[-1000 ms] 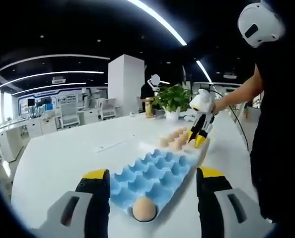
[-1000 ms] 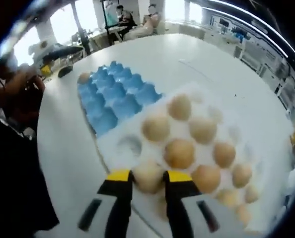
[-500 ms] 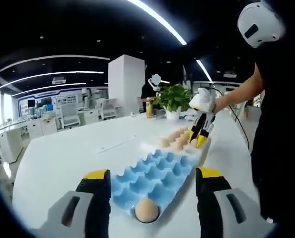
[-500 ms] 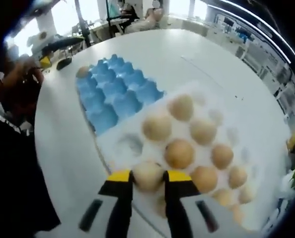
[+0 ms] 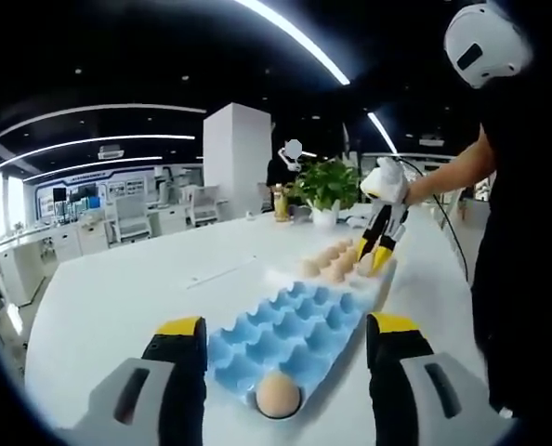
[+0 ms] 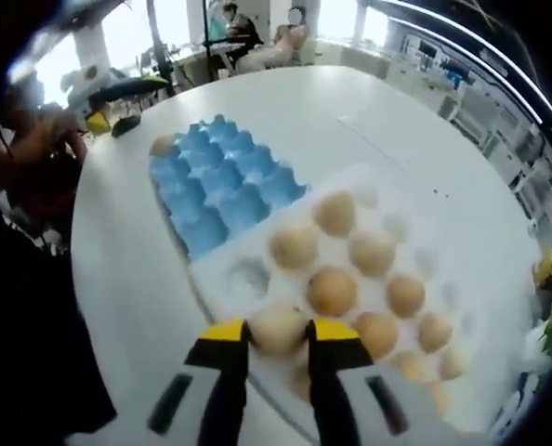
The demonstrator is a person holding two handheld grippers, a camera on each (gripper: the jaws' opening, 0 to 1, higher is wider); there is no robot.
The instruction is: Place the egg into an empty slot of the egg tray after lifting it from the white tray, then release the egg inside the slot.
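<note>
An open-plan office or lab hall is stretching behind the big white table (image 5: pixel 118 297). Ceiling light strips (image 5: pixel 295 37) are glowing overhead, desks and chairs (image 5: pixel 127 218) are lining the far wall, and a potted plant (image 5: pixel 324 186) is standing by a white pillar (image 5: pixel 234 158).

We see a large open office under a dark ceiling (image 5: pixel 118 56) crossed by long white light strips (image 5: pixel 290 37). A broad white table (image 5: pixel 118 297) fills the foreground, a square white pillar (image 5: pixel 235 153) rises behind it, and a green potted plant (image 5: pixel 324 186) stands on the table's far end. Desks and pale chairs (image 5: pixel 127 216) line the far wall.
</note>
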